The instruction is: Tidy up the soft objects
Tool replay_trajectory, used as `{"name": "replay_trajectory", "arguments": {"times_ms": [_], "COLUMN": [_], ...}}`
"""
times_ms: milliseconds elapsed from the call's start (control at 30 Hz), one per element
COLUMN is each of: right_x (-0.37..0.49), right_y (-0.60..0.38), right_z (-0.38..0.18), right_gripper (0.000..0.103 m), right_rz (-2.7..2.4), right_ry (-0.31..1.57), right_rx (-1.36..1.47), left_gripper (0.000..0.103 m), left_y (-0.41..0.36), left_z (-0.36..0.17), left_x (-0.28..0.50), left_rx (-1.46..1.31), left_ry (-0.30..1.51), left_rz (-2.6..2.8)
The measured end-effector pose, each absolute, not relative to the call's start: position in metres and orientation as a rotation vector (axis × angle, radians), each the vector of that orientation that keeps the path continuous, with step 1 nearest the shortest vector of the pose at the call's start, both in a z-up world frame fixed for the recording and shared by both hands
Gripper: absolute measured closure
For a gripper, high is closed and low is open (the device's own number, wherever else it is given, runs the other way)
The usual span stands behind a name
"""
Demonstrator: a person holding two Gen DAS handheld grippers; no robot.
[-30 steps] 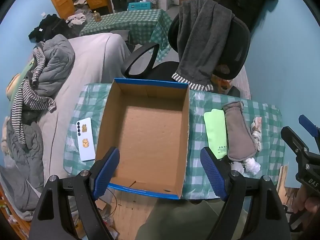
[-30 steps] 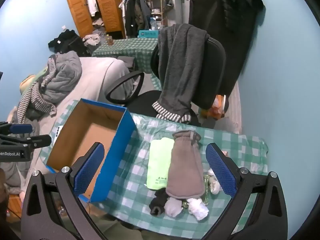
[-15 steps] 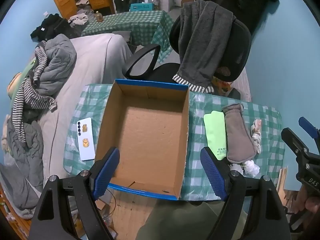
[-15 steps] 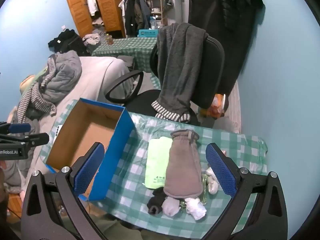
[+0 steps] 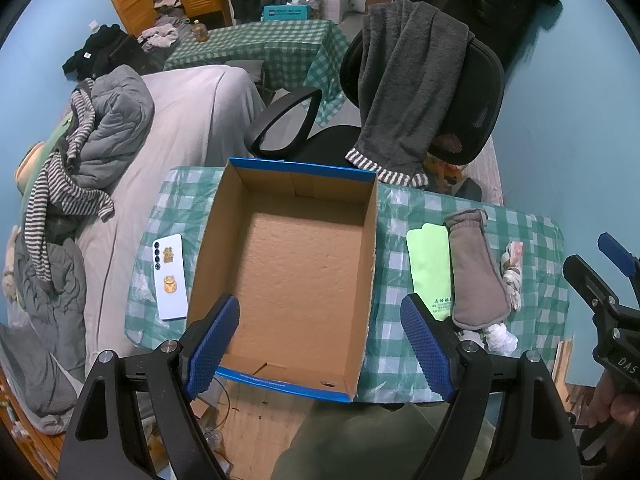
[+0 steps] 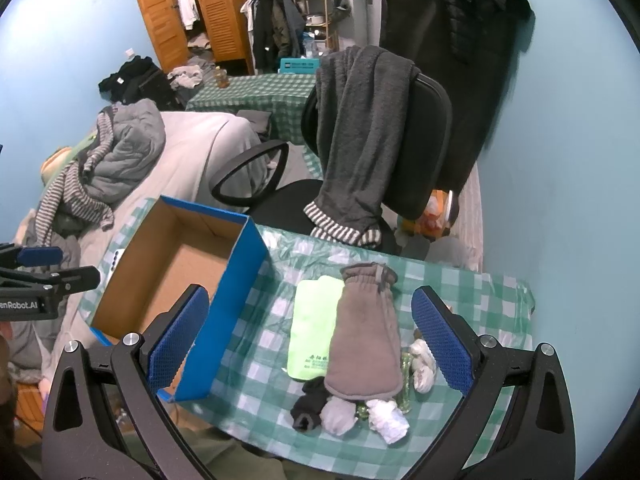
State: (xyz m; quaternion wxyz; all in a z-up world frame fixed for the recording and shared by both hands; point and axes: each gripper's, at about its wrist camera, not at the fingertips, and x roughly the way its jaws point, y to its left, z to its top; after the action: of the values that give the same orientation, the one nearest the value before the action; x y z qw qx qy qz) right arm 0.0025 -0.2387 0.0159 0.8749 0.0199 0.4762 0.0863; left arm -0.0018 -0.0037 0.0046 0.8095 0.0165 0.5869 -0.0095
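A table (image 5: 536,240) covered in green-and-white check cloth lies below and ahead of both grippers. Directly ahead of the left gripper (image 5: 320,340), between its blue pads, sits an open cardboard box (image 5: 296,264) with a blue outer skin, holding nothing; from the right gripper (image 6: 310,336) the same box (image 6: 240,280) stands to the left, its blue side wall just beyond the left pad. Both grippers hang above the table with jaws spread wide and nothing between them. Beyond the table, ahead of both, a black office chair (image 6: 428,148) carries a dark grey garment (image 6: 360,136) draped over its back. The soft things lie right of the box, straight ahead of the right gripper and between its fingers: a taupe knitted mitten (image 6: 366,340) rests partly on a pale green flat pouch (image 6: 312,328). At the mitten's near end, closest to the gripper, sit a black sock (image 6: 308,404), a grey sock (image 6: 339,414) and a white crumpled piece (image 6: 388,418); another whitish bundle (image 6: 422,364) lies just right of the mitten. Left of the box, off the left gripper's left finger, a white phone (image 5: 170,276) lies face down.
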Motion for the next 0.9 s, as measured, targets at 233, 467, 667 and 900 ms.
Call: {"name": "replay_trajectory", "arguments": {"times_ms": [233, 467, 667, 900], "right_x": [0.0048, 0.0072, 0.0084, 0.009], "right_y": [-0.2394, -0.2406, -0.2426, -0.2452], "right_z": [0.0158, 0.0149, 0.0152, 0.016], "right_gripper": [0.002, 0.002, 0.002, 0.002], "right_rz": [0.18, 0.18, 0.181, 0.181], "right_ry": [0.998, 0.998, 0.999, 1.0], "right_rx": [0.041, 0.039, 0.039, 0.04], "left_gripper": [0.019, 0.019, 0.019, 0.019], "left_y": [-0.0033, -0.0033, -0.0035, -0.0095], "left_z": [0.0042, 0.0041, 0.0044, 0.0054], "left_x": [-0.001, -0.0009, -0.0001, 0.0022], "left_rx": [0.032, 0.032, 0.033, 0.037], "left_ry": [1.258, 1.258, 1.258, 1.26], "left_rz": [-0.019, -0.019, -0.018, -0.017]}}
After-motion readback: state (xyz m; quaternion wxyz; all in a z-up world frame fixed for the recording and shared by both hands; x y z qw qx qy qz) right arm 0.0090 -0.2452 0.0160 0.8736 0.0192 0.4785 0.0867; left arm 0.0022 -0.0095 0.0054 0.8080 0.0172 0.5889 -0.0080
